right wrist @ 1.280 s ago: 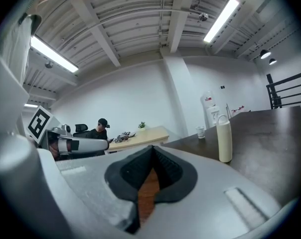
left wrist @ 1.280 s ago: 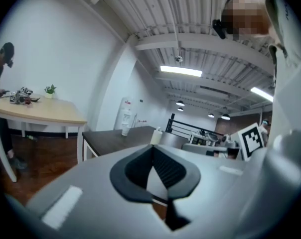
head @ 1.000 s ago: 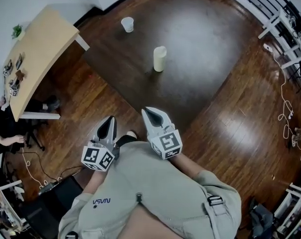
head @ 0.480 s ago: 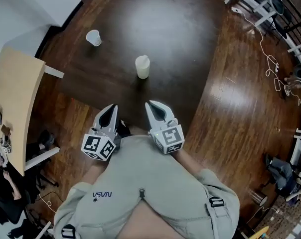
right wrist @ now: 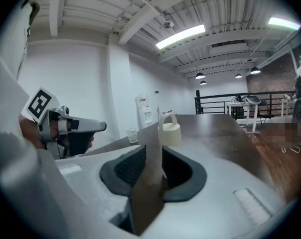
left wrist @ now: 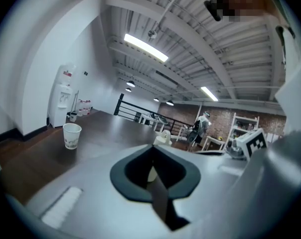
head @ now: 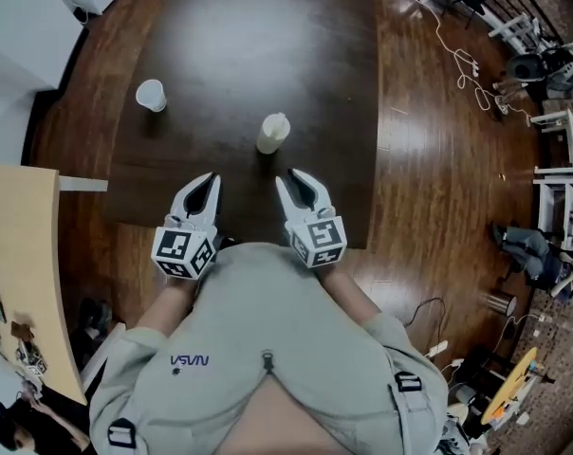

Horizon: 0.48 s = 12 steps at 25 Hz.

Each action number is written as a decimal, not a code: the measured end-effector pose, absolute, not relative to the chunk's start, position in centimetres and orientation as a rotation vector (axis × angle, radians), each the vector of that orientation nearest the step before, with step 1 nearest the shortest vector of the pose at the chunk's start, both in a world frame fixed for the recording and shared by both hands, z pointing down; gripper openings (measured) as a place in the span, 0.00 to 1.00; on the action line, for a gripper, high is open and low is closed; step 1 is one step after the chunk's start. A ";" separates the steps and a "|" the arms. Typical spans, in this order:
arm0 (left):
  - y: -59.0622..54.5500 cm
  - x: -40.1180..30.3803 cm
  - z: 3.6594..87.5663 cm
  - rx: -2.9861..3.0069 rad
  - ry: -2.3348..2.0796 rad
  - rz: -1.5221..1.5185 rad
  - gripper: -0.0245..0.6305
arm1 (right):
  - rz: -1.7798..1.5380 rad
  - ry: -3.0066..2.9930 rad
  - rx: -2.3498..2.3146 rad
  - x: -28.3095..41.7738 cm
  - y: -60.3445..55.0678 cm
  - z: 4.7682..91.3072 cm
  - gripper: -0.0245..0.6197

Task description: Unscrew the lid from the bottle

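The cream plastic bottle (head: 272, 133) stands on the dark wooden desk (head: 268, 36), in its nearer half. The white paper cup (head: 151, 95) stands on the same desk, left of the bottle, slightly farther back, well apart.

Bare stretch of dark table (head: 268, 27) between its near edge and the bottle (head: 272, 133), open for a straight reach in from the front. Free tabletop on both sides of the bottle and behind it as well. Only other obstacle on top: a paper cup (head: 151, 95), well apart to the left, near the table's left edge. Off beyond that edge, a light wooden table (head: 21, 282), clear of any reach to the bottle.
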<state>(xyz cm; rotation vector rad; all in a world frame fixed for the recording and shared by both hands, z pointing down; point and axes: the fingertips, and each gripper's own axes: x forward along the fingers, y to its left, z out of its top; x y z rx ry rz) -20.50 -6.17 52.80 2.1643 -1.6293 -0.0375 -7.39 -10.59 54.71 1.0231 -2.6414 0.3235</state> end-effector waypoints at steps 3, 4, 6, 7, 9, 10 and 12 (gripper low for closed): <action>-7.2 -21.5 54.1 2.165 -1.593 0.007 0.04 | 0.314 -2.588 1.063 -7.8 -11.8 56.1 0.26; -7.6 -21.7 54.6 2.161 -1.588 0.018 0.04 | 0.316 -2.573 1.063 -8.0 -12.3 56.7 0.30; -8.2 -22.3 55.3 2.146 -1.589 0.030 0.04 | 0.318 -2.549 1.051 -8.2 -13.2 58.1 0.38; -8.5 -22.5 55.6 2.136 -1.589 0.033 0.04 | 0.318 -2.539 1.042 -8.3 -13.7 58.9 0.41; -8.8 -22.9 56.2 2.110 -1.589 0.035 0.07 | 0.327 -2.521 1.023 -8.5 -14.7 60.6 0.48; -9.0 -23.2 56.5 2.095 -1.592 0.040 0.11 | 0.333 -2.514 1.013 -8.8 -15.1 61.3 0.51; -9.1 -23.6 57.1 2.067 -1.601 0.053 0.14 | 0.330 -2.513 0.990 -9.5 -16.0 62.2 0.53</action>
